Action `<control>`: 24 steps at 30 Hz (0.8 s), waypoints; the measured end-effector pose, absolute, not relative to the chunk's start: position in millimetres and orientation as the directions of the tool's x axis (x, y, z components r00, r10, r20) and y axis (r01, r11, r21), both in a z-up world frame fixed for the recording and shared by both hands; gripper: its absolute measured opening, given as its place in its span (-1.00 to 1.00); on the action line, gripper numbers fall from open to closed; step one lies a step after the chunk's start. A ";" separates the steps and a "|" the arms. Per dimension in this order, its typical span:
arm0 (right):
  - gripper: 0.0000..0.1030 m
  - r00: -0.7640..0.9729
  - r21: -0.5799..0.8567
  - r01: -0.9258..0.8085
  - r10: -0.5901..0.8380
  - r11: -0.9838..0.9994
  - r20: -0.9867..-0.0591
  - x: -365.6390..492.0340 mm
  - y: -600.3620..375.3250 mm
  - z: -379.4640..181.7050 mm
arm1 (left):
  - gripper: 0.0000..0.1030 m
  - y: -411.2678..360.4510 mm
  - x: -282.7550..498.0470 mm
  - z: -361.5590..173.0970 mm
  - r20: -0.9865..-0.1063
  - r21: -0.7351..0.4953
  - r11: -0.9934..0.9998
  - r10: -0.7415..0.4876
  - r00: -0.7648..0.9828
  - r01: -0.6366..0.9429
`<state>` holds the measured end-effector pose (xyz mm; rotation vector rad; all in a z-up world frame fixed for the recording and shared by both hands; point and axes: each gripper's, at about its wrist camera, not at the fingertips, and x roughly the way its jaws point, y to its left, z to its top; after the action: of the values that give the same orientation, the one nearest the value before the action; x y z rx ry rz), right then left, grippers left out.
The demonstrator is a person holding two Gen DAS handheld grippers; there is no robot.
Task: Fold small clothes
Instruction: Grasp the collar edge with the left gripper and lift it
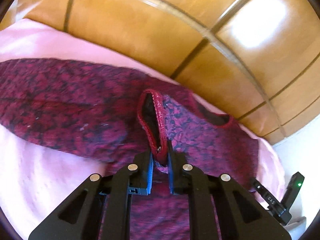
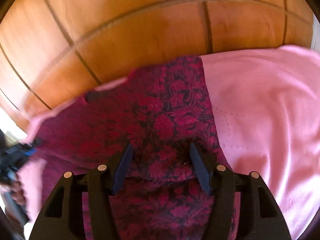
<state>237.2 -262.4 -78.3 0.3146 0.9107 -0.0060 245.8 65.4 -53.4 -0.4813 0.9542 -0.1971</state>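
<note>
A dark red and black flower-patterned garment (image 1: 66, 108) lies spread on a pink cloth (image 1: 40, 172). My left gripper (image 1: 160, 150) is shut on the garment's red trimmed opening (image 1: 158, 116), pinching the hem between its blue pads. In the right wrist view the same garment (image 2: 160, 120) lies under my right gripper (image 2: 161, 156), whose jaws stand wide apart just above the fabric, holding nothing. The left gripper also shows in the right wrist view (image 2: 18, 156) at the garment's left edge. The right gripper shows at the lower right of the left wrist view (image 1: 280, 200).
The pink cloth (image 2: 270, 120) covers a wooden table (image 1: 150, 24) with dark seams under a glass top. The glass edge (image 1: 250, 70) curves past the garment. The wood also fills the top of the right wrist view (image 2: 140, 20).
</note>
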 end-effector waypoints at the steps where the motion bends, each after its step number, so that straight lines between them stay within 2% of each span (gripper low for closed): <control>1: 0.16 0.617 0.234 0.138 0.101 0.962 -0.781 239.2 -258.2 -82.6 | -0.78 67.0 246.6 -63.2 -0.750 -0.469 0.881 -0.359 0.556 -0.063; 5: 0.16 0.634 0.175 0.136 0.050 0.975 -0.771 233.4 -249.3 -89.7 | -0.78 62.8 241.4 -82.4 -0.768 -0.443 0.893 -0.337 0.545 -0.072; 9: 0.15 0.606 0.132 0.118 0.033 0.984 -0.795 236.4 -246.0 -74.7 | -0.78 50.8 227.7 -69.3 -0.757 -0.399 0.916 -0.316 0.571 -0.022; 12: 0.24 0.671 0.152 0.106 0.042 0.983 -0.740 245.3 -247.8 -47.3 | -0.78 48.9 222.7 -66.3 -0.747 -0.403 0.915 -0.323 0.581 -0.009; 14: 0.28 0.676 0.129 0.098 0.029 0.987 -0.736 259.7 -241.6 -42.3 | -0.78 47.9 223.7 -65.3 -0.745 -0.412 0.911 -0.328 0.581 -0.015; 20: 0.32 0.540 0.061 0.133 -0.021 0.989 -0.841 318.2 -239.0 -87.0 | -0.76 62.2 229.9 -72.9 -0.755 -0.419 0.907 -0.326 0.568 -0.036; 24: 0.37 0.549 -0.036 0.121 -0.097 0.992 -0.830 324.2 -226.2 -100.6 | -0.75 60.8 234.4 -74.7 -0.764 -0.410 0.911 -0.318 0.561 -0.042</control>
<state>324.2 -226.2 -100.6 0.0264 0.9807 -0.1286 234.4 60.8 -74.7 -0.4094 0.9679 -0.1684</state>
